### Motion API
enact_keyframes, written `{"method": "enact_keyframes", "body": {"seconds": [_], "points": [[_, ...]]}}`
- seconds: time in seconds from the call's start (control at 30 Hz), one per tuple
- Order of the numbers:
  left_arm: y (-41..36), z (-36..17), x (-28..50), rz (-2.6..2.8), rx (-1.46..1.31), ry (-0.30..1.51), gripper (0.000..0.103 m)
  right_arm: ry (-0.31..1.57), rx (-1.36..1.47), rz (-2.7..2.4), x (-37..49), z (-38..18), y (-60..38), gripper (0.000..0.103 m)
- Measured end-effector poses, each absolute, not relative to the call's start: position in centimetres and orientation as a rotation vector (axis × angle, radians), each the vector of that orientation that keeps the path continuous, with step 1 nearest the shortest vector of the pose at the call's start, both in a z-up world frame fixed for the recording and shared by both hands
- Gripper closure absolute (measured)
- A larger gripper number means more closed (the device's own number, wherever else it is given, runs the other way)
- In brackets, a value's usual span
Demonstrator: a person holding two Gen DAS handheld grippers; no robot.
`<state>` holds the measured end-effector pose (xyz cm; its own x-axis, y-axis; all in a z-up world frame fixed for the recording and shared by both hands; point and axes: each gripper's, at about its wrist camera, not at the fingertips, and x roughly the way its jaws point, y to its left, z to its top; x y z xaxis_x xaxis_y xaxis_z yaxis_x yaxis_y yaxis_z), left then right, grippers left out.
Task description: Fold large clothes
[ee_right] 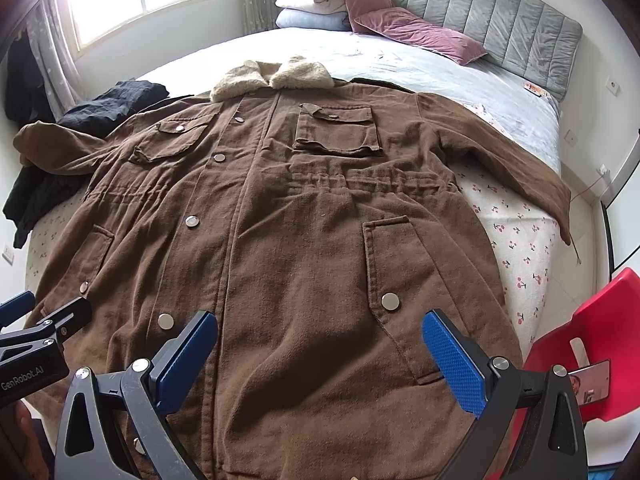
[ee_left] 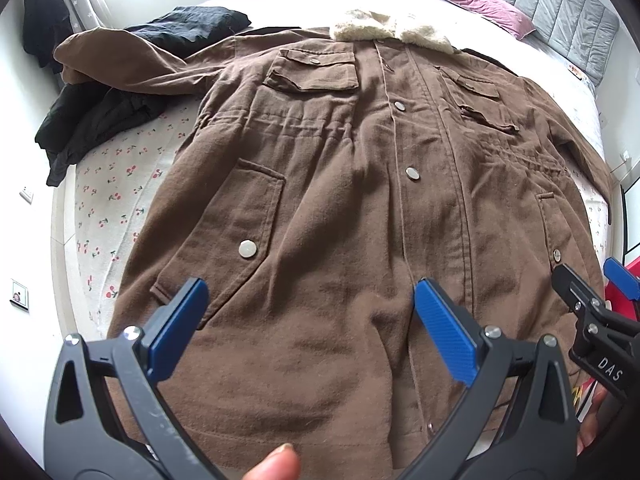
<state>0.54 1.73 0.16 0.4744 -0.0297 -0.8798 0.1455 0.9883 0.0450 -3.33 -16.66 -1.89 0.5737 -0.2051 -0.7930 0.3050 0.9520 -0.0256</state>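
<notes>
A large brown coat (ee_left: 340,184) with a cream fleece collar (ee_left: 384,26) lies flat, front up, on the bed; it also shows in the right wrist view (ee_right: 304,232). Both sleeves spread outward. My left gripper (ee_left: 308,312) is open and empty above the coat's lower left front, near the hem. My right gripper (ee_right: 320,344) is open and empty above the lower right front, beside a snap pocket (ee_right: 400,280). The right gripper also shows in the left wrist view (ee_left: 588,280), and the left gripper in the right wrist view (ee_right: 44,312).
Black clothes (ee_left: 100,112) lie on the bed's left side under the left sleeve. Pink pillows (ee_right: 408,28) and folded bedding (ee_right: 312,8) sit by the grey headboard (ee_right: 500,16). A red chair (ee_right: 600,340) stands at the right of the bed.
</notes>
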Motion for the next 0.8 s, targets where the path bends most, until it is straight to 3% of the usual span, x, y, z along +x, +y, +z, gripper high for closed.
{"method": "enact_keyframes", "body": {"seconds": [0.8], "points": [[2.6, 0.1, 2.1, -0.218, 0.184, 1.031, 0.000, 0.939, 0.126, -0.261, -2.6, -2.9, -18.9, 0.000]]}}
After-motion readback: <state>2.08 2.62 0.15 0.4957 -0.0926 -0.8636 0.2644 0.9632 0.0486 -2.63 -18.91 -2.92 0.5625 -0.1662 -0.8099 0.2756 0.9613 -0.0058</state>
